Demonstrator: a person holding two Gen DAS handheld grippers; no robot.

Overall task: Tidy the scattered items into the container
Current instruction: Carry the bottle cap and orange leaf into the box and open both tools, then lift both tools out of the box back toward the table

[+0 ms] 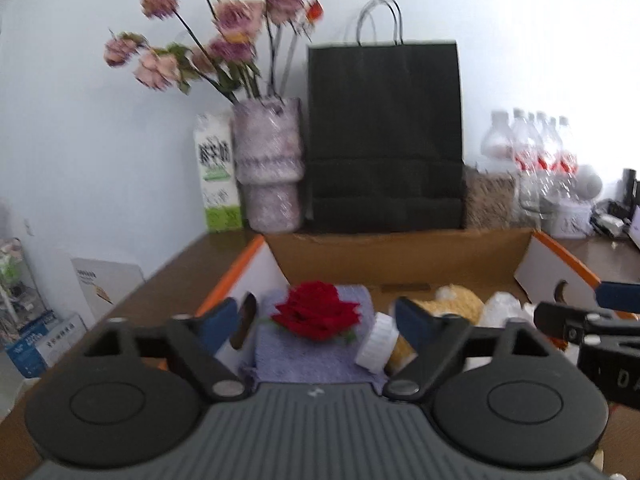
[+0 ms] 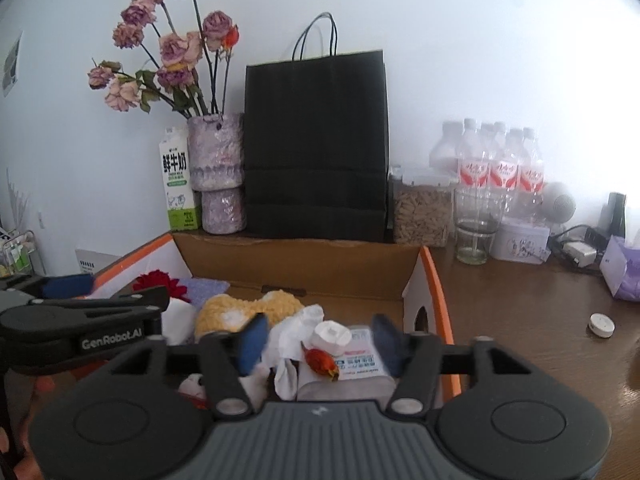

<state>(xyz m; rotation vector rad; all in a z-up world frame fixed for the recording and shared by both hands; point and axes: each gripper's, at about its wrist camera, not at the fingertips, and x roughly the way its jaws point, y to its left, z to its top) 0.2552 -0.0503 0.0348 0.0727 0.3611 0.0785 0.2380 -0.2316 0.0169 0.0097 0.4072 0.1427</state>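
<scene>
Both grippers hang open over the cardboard box (image 2: 304, 258), which already holds a heap of small things.

In the left wrist view the left gripper (image 1: 320, 322) spreads its blue pads wide at lower centre, pressing nothing; between them lie a red rose (image 1: 316, 310) on a lavender towel (image 1: 308, 354) and, to its right, a white cap-like piece (image 1: 378, 342) against a yellow knitted item (image 1: 460, 302). The right gripper (image 2: 316, 340), in its own view at lower centre, also stands apart with nothing gripped; between its pads sit crumpled white tissue (image 2: 296, 328), a white round piece (image 2: 332, 338), a small orange-red flower bud (image 2: 322, 360) and a labelled packet (image 2: 360, 360). Farther right, outside the box on the brown table (image 2: 520, 320), lies a small white disc (image 2: 601, 325).
</scene>
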